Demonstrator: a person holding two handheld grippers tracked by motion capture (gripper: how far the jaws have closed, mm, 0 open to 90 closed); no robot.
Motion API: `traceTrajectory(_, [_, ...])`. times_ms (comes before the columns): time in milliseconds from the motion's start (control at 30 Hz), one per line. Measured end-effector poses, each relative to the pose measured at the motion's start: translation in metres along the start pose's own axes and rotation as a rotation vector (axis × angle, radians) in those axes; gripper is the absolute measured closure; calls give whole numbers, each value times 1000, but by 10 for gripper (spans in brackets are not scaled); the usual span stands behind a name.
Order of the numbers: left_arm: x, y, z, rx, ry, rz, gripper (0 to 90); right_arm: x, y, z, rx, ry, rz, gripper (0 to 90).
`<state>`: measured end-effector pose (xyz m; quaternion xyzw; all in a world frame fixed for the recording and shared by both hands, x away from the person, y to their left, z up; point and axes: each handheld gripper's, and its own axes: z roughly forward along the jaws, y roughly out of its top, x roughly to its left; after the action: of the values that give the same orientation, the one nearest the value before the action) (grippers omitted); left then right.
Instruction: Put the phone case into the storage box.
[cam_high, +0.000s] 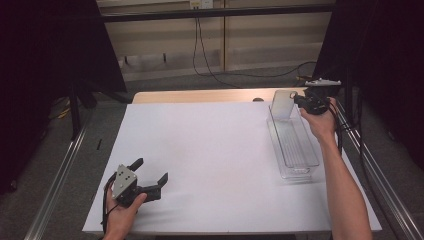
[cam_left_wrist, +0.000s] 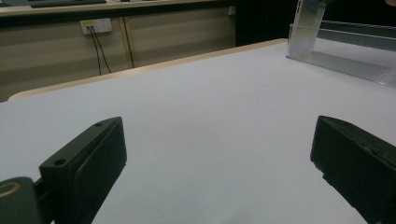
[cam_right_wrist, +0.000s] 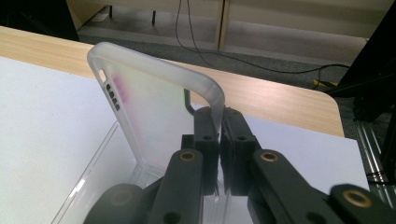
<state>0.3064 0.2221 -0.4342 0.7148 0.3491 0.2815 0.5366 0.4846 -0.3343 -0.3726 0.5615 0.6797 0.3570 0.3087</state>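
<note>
High view: white surface (cam_high: 215, 160) across the frame, wooden edge showing at its far side. Right gripper (cam_high: 300, 101) at the far right corner, held in the person's right hand (cam_high: 320, 122), forearm reaching in from the bottom right. Fingers clenched on the edge of a translucent phone case (cam_high: 283, 104), standing upright at the far end of a clear plastic tray (cam_high: 295, 150). Tray long and narrow, lying near the right edge of the surface, running from far to near.

Right gripper view: both black fingers (cam_right_wrist: 205, 135) pressed together on the thin side wall of the phone case (cam_right_wrist: 154, 107), near its rounded corner. Case frosted and milky, with a faint pink tint near the top, a slot and small holes along the left edge. Lower end of the case inside the tray (cam_right_wrist: 88, 186), whose clear wall shows at the bottom left.

Left gripper (cam_high: 150, 175) at the near left corner of the surface, held in the left hand (cam_high: 122, 212), grey three-cornered plate on top, well apart from the tray. Fingers released, spread wide, nothing between them.

Left gripper view: two black fingers (cam_left_wrist: 88, 163) far apart over bare white surface, tray (cam_left_wrist: 345, 60) and upright case (cam_left_wrist: 308, 28) off at the upper right.
</note>
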Motion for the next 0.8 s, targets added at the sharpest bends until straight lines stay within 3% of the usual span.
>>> traceTrajectory(800, [-3, 1, 0, -6, -6, 9, 36, 1, 8, 9, 11, -15, -36, 861])
